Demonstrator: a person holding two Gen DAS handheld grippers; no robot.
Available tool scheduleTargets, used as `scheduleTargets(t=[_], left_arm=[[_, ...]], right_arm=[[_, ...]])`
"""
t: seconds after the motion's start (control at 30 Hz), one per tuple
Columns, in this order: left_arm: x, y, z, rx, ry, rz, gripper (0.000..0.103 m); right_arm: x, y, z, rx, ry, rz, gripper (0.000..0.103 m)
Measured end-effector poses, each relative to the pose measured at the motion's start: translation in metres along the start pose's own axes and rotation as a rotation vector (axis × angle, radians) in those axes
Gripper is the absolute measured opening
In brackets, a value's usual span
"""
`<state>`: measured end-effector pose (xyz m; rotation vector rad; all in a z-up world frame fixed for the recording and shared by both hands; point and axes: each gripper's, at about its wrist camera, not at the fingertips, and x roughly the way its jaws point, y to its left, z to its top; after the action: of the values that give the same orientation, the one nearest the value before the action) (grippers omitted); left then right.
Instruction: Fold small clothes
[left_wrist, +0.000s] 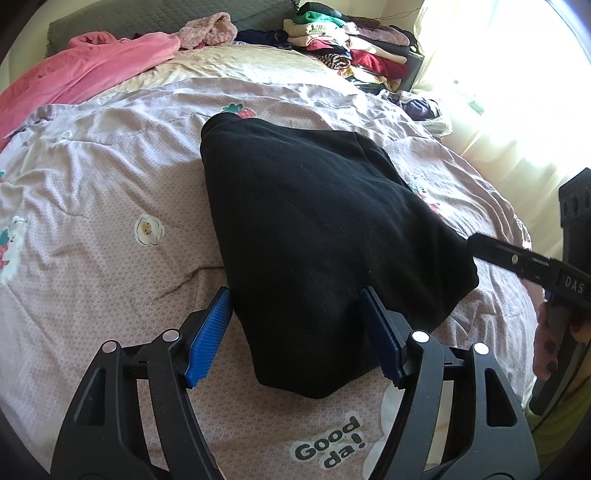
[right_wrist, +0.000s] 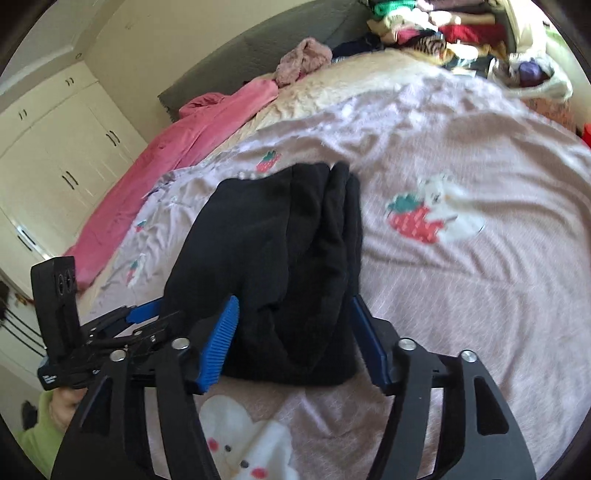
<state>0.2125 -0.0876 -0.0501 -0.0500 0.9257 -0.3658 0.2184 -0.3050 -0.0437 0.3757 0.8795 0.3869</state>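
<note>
Garment (left_wrist: 314, 229), black, folded, lies on bed (left_wrist: 110, 177). Both grippers, L (left_wrist: 299, 332) & R (right_wrist: 291, 339), straddle its near edge w/ jaws wide, nothing held. Next: flatten, square edges before moving on.

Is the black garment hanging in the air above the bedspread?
No, the folded black garment lies flat on the pink printed bedspread, with the open left gripper straddling its near end.

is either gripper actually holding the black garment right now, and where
Neither. The left gripper and right gripper both stand open astride the near edge of the folded black garment, pads not pressing it.
</note>
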Motion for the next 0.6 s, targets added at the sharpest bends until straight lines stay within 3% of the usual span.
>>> scheduleTargets(t=[0.13,0.23,0.3,0.33,0.6], left_arm=[[0.000,-0.002,-0.001,0.004,0.002,0.006,0.062],[0.000,-0.003,-0.001,0.001,0.002,0.007,0.062],[-0.001,-0.004,-0.002,0.004,0.000,0.009,0.062],[-0.002,-0.004,-0.002,0.003,-0.001,0.007,0.062],[-0.005,-0.006,-0.004,-0.006,0.001,0.006,0.062]], right_arm=[[0.017,0.002,-0.001,0.000,0.057,-0.016,0.067],[0.022,0.001,0.001,0.001,0.056,-0.009,0.052],[0.022,0.002,0.002,-0.007,0.051,-0.008,0.032],[0.022,0.003,0.003,-0.014,0.046,-0.009,0.028],[0.006,0.013,0.004,-0.079,0.011,-0.034,0.015]])
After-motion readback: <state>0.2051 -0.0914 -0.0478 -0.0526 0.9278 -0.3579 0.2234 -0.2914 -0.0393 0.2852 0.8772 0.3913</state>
